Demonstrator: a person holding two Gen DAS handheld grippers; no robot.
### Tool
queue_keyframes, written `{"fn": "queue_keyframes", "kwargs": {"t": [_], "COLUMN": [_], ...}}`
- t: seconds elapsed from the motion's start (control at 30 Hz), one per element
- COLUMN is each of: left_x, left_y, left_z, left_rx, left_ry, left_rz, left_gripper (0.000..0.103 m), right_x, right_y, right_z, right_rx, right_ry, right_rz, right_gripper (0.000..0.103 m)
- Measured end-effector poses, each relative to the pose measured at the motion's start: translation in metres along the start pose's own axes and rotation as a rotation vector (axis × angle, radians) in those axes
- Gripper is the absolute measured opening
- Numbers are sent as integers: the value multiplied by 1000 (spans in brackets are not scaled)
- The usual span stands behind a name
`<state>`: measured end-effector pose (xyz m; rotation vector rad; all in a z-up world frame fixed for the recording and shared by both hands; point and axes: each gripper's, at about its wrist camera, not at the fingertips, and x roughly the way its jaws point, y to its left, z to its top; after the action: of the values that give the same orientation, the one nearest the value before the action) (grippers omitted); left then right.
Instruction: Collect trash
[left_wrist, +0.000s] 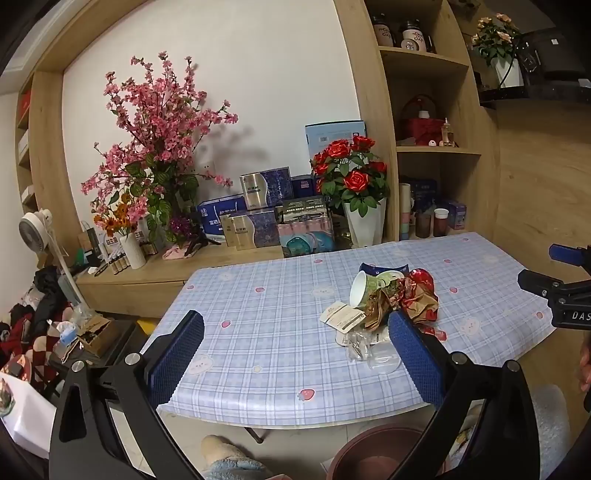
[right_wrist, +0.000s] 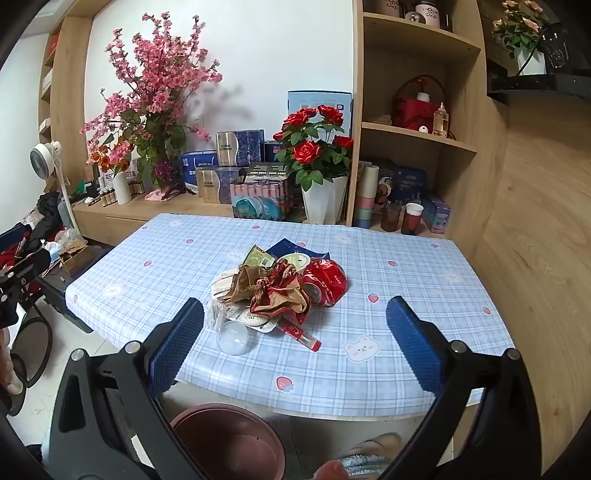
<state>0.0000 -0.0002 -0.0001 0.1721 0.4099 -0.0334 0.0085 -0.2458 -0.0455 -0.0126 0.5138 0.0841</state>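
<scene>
Tabletop (right_wrist: 406, 369): covered in a pale blue plaid cloth printed with strawberries and bears.

Lying on it, gathered in one heap near the centre:
- crushed red can (right_wrist: 327, 282)
- crumpled red-and-brown wrapper (right_wrist: 282, 297)
- green-and-white paper cup (left_wrist: 364, 290), tipped on its side
- dark blue packet (right_wrist: 284, 249) (mostly hidden beneath the heap)
- clear plastic dome lid (right_wrist: 232, 338), at the near edge of the heap
- red-capped tube (right_wrist: 301, 334)
- white paper tag (left_wrist: 341, 317)
</scene>
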Motion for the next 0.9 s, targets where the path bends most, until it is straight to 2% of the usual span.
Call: {"fn": "queue_keyframes", "kwargs": {"t": [0.9], "left_x": [-1], "left_y": [4], "left_z": [-8], "left_rx": [4], "left_ry": [3], "left_rz": [8], "left_gripper": [98], "right_x": [-2], "right_y": [-1], "right_z": [2], "right_rx": [-6], "right_ry": [-1], "right_rz": [-5], "right_gripper": [97]}}
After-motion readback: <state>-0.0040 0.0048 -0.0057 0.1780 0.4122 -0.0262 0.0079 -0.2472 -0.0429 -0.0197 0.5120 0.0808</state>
